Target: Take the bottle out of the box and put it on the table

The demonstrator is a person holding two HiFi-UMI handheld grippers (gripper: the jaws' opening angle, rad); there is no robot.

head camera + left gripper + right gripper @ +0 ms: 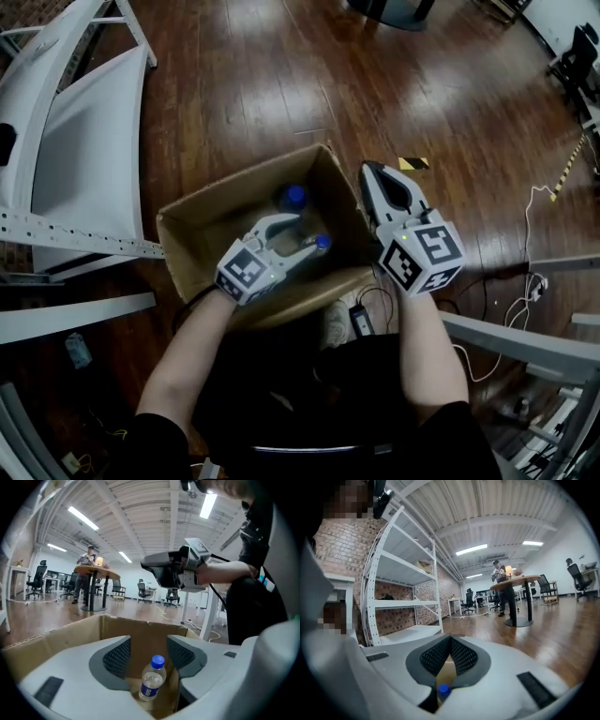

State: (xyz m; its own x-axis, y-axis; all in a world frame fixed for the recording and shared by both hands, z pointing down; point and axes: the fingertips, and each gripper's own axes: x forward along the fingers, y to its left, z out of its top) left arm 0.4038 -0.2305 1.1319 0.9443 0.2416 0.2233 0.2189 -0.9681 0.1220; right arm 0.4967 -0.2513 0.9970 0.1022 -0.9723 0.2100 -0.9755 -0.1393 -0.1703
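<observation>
An open cardboard box stands on the wooden floor. Two blue-capped clear bottles show in it, one at the far side and one nearer. My left gripper reaches into the box with its jaws open. In the left gripper view a bottle stands upright ahead of the left gripper, between the spread jaws but untouched. My right gripper hovers over the box's right wall, shut and holding nothing. Under the closed jaws of the right gripper, a blue cap peeks out.
White metal shelving stands left of the box. Cables and a power adapter lie on the floor to the right, beside a grey metal frame. Yellow-black tape lies beyond the box. A person stands at a far round table.
</observation>
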